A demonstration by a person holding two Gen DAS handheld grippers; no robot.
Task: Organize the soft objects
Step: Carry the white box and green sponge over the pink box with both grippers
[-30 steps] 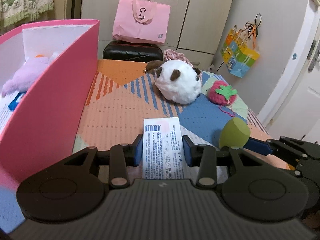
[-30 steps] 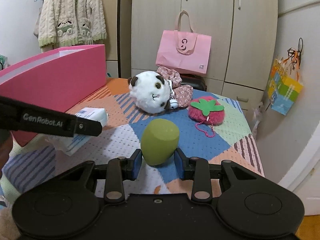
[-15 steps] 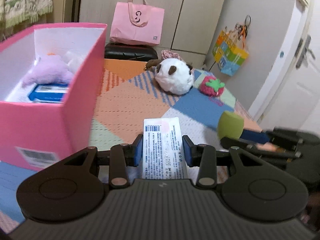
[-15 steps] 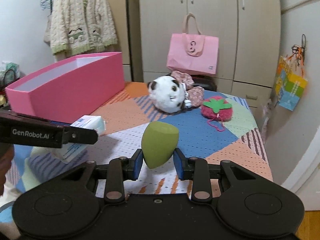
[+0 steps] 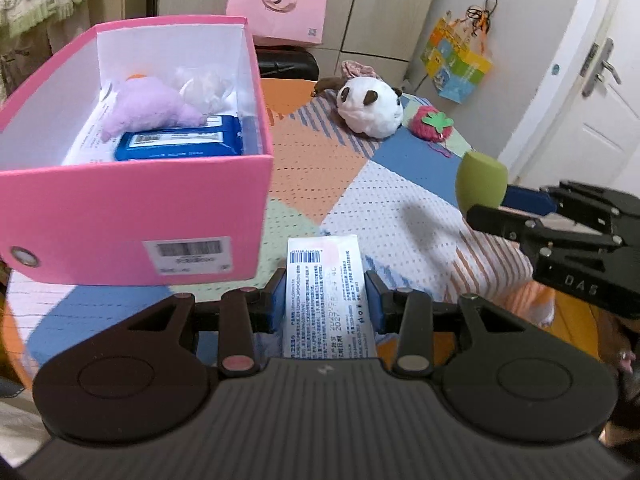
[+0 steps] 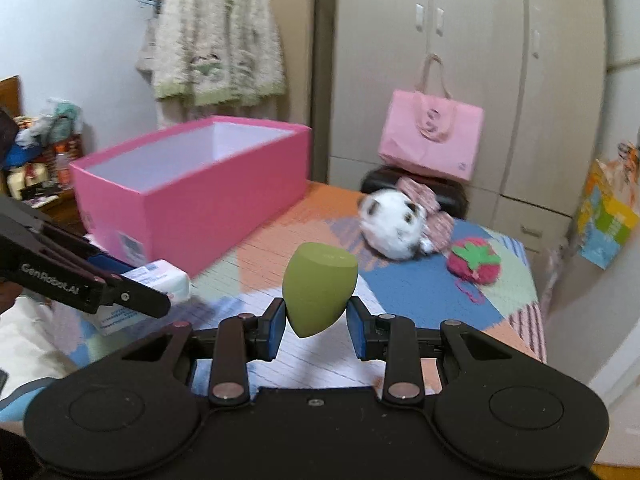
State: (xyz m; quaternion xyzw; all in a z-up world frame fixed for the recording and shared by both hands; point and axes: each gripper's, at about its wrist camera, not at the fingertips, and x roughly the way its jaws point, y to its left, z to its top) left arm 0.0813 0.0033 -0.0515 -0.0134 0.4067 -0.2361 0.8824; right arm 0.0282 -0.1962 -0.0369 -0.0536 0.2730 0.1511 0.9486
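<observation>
My left gripper (image 5: 324,300) is shut on a white tissue pack (image 5: 326,292) with a barcode, held in the air before the pink box (image 5: 132,216). The box holds a purple plush (image 5: 148,108), a blue wipes pack (image 5: 180,144) and a white soft item. My right gripper (image 6: 318,326) is shut on a green makeup sponge (image 6: 318,286), raised above the patchwork cover; the sponge also shows in the left wrist view (image 5: 480,182). A panda plush (image 5: 370,108) and a strawberry plush (image 5: 434,124) lie on the far side of the cover.
A pink tote bag (image 6: 430,140) stands on a black case behind the table. A floral cloth item (image 6: 434,216) lies by the panda. Wardrobe doors, a hanging cardigan (image 6: 212,44) and a colourful bag (image 5: 456,64) on the right wall surround the table.
Both grippers have risen and pulled back with their loads. The pink box's inside has come into the left wrist view; the right view has tilted up.
</observation>
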